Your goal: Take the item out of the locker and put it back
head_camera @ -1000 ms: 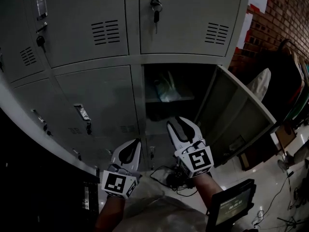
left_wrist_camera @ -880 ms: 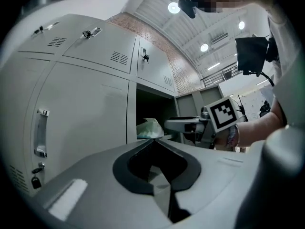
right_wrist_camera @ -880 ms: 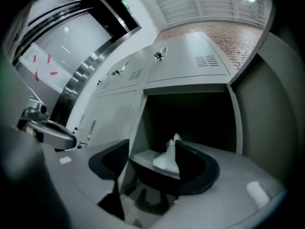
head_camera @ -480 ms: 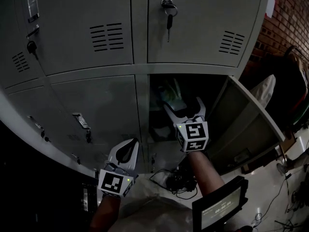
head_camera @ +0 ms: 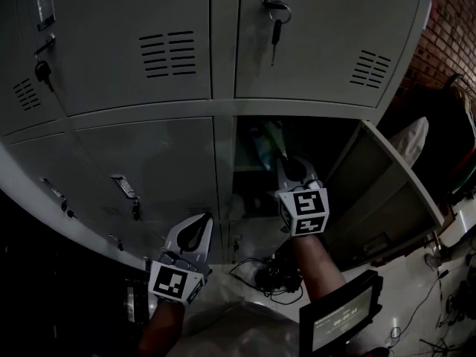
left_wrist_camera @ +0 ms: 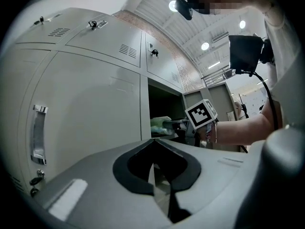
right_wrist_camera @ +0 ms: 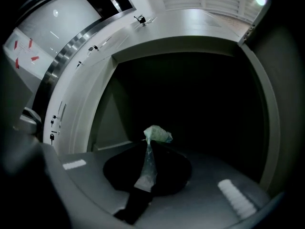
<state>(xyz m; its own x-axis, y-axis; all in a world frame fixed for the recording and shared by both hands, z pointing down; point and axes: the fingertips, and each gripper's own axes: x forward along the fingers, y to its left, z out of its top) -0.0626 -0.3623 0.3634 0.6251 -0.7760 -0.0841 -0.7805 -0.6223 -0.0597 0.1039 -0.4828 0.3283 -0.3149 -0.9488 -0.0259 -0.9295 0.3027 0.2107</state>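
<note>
After it reached into the locker (head_camera: 223,155), the right gripper (head_camera: 287,161) just closed on the bag (right_wrist_camera: 157,133).

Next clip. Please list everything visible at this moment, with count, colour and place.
lockers: one bank, grey, filling the head view, one lower compartment open.
locker door: one, grey, swung open to the right.
keys: two sets, dark, hanging from upper doors' locks.
plastic bag: one, pale green, inside the open compartment.
brick wall: one, red, right of the lockers.
screen: one, dark, bottom right.
cables: several, black, below the lockers.
left hand-held gripper: one, white, low before the closed doors, jaws together, empty.
right hand-held gripper: one, white, reaching into the compartment, jaws just closed on the bag.
</note>
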